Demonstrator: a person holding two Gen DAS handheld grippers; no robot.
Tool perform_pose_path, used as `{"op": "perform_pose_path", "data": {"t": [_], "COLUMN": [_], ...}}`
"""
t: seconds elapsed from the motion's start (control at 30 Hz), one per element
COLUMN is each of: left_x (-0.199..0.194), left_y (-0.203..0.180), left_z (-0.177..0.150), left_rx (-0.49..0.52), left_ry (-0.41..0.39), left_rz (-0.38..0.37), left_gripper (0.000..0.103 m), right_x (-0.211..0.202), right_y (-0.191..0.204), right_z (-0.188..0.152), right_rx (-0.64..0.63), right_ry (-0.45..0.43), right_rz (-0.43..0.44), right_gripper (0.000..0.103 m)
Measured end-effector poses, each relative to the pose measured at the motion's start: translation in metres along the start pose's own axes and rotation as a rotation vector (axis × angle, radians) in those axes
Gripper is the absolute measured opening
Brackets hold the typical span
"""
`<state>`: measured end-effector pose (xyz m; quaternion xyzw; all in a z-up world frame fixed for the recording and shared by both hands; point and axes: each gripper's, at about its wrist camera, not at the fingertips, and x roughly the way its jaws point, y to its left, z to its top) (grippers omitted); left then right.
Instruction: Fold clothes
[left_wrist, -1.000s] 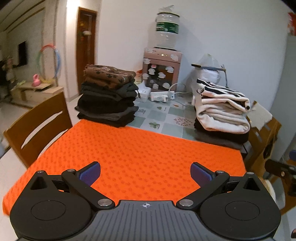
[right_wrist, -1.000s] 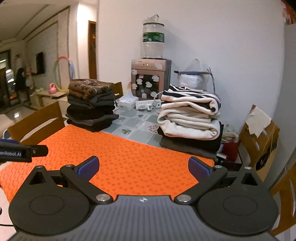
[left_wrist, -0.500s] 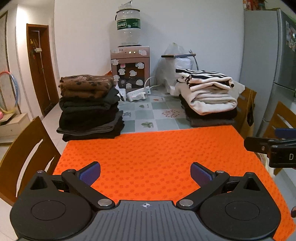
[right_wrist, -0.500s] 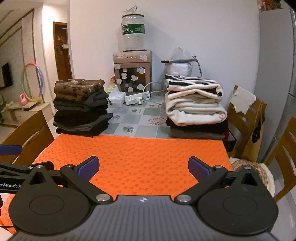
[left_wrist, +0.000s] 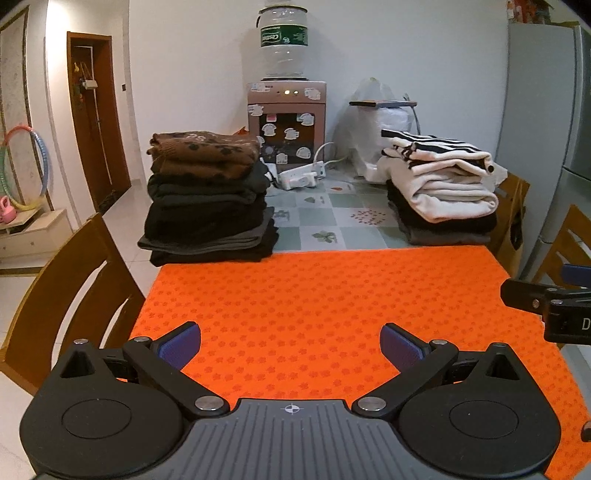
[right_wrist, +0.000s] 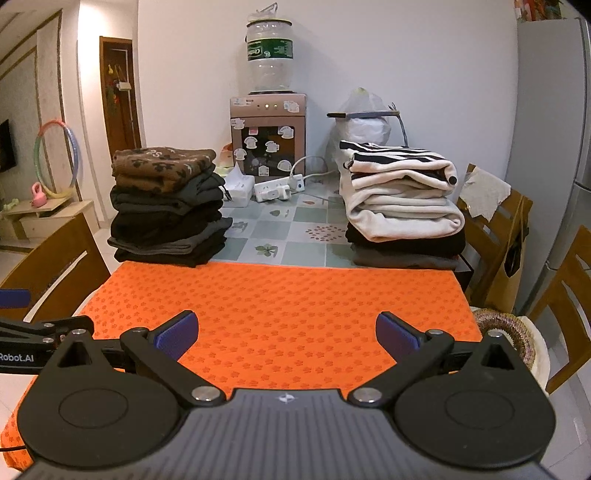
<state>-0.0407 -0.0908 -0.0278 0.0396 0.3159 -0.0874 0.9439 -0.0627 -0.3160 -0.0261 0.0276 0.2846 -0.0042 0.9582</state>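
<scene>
An orange mat (left_wrist: 325, 306) (right_wrist: 280, 299) covers the near half of the table, with no garment on it. At the back left stands a dark pile of folded clothes (left_wrist: 208, 199) (right_wrist: 166, 203) topped by a brown patterned piece. At the back right sits a cream and striped folded pile (left_wrist: 441, 184) (right_wrist: 400, 199) on dark garments. My left gripper (left_wrist: 290, 345) hovers open over the mat's near edge, nothing between its fingers. My right gripper (right_wrist: 286, 334) is open too, empty. Each gripper shows at the edge of the other's view.
A water dispenser (left_wrist: 286, 122) (right_wrist: 267, 136), a power strip (right_wrist: 279, 188), a tissue box (right_wrist: 236, 184) and a white plastic bag (left_wrist: 380, 136) stand at the table's back. Wooden chairs (left_wrist: 70, 295) (right_wrist: 495, 236) flank the table. A fridge (left_wrist: 546, 140) stands at the right.
Both views have swung from looking rightward across the table to facing it squarely. The piles now sit centred. Both grippers stay open and empty.
</scene>
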Motion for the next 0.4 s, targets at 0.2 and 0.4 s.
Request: {"op": "perform_pose_path", "data": {"t": [0.2, 0.4], "left_x": [0.000, 0.003], "left_y": [0.014, 0.025], "left_z": [-0.003, -0.003], "left_rx": [-0.020, -0.033], "left_ry": [0.003, 0.005], "left_rz": [0.037, 0.043], "left_gripper": [0.103, 0.103], "right_x": [0.007, 0.010], "right_y": [0.010, 0.019], "right_z": [-0.002, 0.001], "right_rx": [0.008, -0.005], "right_ry": [0.010, 0.011], "right_rz": [0.000, -0.004], "right_gripper": [0.103, 0.103]}}
